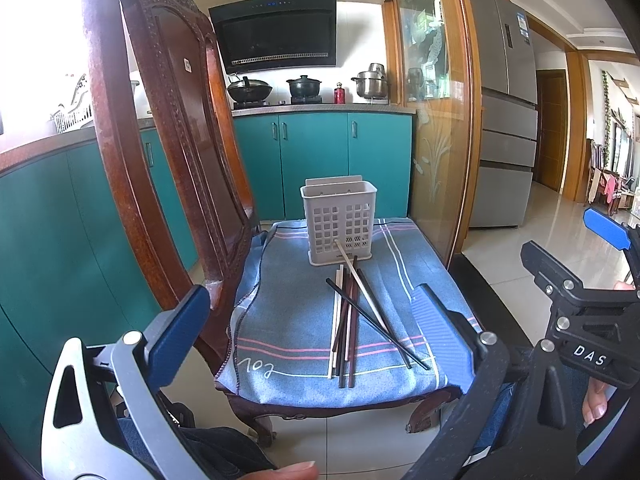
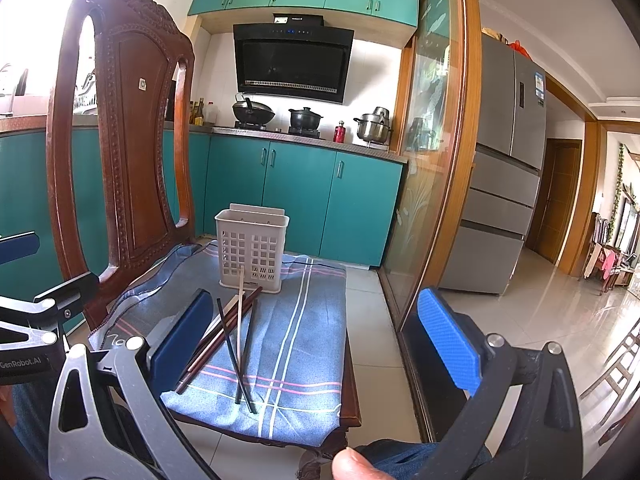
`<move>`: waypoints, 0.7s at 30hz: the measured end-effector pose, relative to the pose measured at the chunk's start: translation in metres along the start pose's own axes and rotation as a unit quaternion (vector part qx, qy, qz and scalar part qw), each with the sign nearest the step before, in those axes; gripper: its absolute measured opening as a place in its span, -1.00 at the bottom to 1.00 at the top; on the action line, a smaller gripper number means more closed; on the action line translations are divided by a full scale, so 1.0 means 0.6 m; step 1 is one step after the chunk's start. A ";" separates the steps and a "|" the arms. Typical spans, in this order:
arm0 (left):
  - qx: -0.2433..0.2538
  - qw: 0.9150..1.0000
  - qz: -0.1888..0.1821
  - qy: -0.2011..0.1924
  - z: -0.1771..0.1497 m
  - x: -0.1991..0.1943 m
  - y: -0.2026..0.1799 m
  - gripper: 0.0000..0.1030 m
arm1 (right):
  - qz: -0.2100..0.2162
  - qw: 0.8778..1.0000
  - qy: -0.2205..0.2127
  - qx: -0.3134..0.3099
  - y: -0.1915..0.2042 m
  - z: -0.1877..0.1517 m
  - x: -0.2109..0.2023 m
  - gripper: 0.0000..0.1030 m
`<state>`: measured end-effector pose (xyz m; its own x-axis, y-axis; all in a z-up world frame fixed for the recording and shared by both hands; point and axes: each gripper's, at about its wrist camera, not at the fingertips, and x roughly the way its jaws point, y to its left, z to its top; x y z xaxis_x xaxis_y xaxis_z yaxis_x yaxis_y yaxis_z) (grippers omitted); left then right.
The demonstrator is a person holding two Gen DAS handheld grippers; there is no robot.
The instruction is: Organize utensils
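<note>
Several chopsticks (image 1: 352, 316), dark, brown and pale, lie in a loose crossed pile on a blue checked cloth (image 1: 280, 320) that covers a wooden chair seat. A grey perforated utensil holder (image 1: 339, 220) stands upright just behind them. One pale chopstick leans against its front. My left gripper (image 1: 312, 320) is open and empty, held short of the seat's near edge. My right gripper (image 2: 316, 336) is open and empty too, to the right of the pile (image 2: 236, 340) and the holder (image 2: 252, 248). The right gripper also shows at the right edge of the left wrist view (image 1: 592, 280).
The carved wooden chair back (image 1: 168, 140) rises at the left of the seat. A glass sliding door (image 2: 432, 160) in a wooden frame stands close on the right. Teal kitchen cabinets (image 2: 304, 200) and a stove with pots are behind. Tiled floor lies to the right.
</note>
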<state>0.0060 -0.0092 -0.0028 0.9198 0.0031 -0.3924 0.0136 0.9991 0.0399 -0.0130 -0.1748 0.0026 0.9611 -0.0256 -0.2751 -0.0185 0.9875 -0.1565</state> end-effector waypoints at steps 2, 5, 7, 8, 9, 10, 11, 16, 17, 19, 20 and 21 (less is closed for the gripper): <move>0.000 1.000 0.000 0.001 0.000 0.002 0.000 0.94 | 0.000 1.000 0.001 0.000 0.002 -0.001 0.001 0.95; 0.002 1.000 0.000 0.003 0.001 0.003 -0.001 0.94 | 0.001 1.000 0.004 0.001 0.002 -0.001 0.008 0.95; 0.001 1.000 0.000 0.004 0.000 0.003 -0.001 0.94 | 0.001 1.000 0.005 0.001 0.002 -0.002 0.010 0.95; 0.001 1.000 0.000 0.004 0.000 0.003 -0.001 0.94 | 0.001 1.000 0.006 0.001 0.002 -0.001 0.010 0.95; 0.001 1.000 0.000 0.004 0.000 0.003 0.000 0.94 | 0.001 1.000 0.006 0.000 0.003 -0.002 0.011 0.95; 0.001 1.000 0.000 0.004 0.000 0.004 0.000 0.94 | 0.001 1.000 0.007 0.000 0.004 -0.003 0.013 0.95; 0.000 1.000 0.000 0.005 0.000 0.005 0.001 0.94 | 0.001 1.000 0.008 -0.001 0.004 -0.003 0.014 0.95; 0.000 1.000 -0.002 0.016 -0.005 0.020 0.001 0.94 | 0.002 1.000 0.014 -0.002 0.003 -0.008 0.023 0.95; 0.000 1.000 -0.004 0.020 -0.006 0.023 0.000 0.94 | 0.001 1.000 0.017 -0.003 0.002 -0.009 0.028 0.95; 0.000 0.999 -0.014 0.040 -0.013 0.041 0.000 0.94 | -0.005 1.000 0.027 -0.002 -0.004 -0.009 0.041 0.95; 0.002 0.998 -0.023 0.064 -0.021 0.062 0.000 0.94 | -0.005 0.999 0.036 0.000 -0.009 -0.008 0.052 0.95; 0.002 0.997 -0.029 0.075 -0.025 0.073 0.000 0.94 | -0.001 0.999 0.042 0.003 -0.013 -0.008 0.062 0.95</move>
<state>0.0406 -0.0087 -0.0339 0.8486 -0.0484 -0.5268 0.0675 0.9976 0.0170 0.0217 -0.1842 -0.0109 0.9346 -0.0401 -0.3534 -0.0150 0.9883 -0.1517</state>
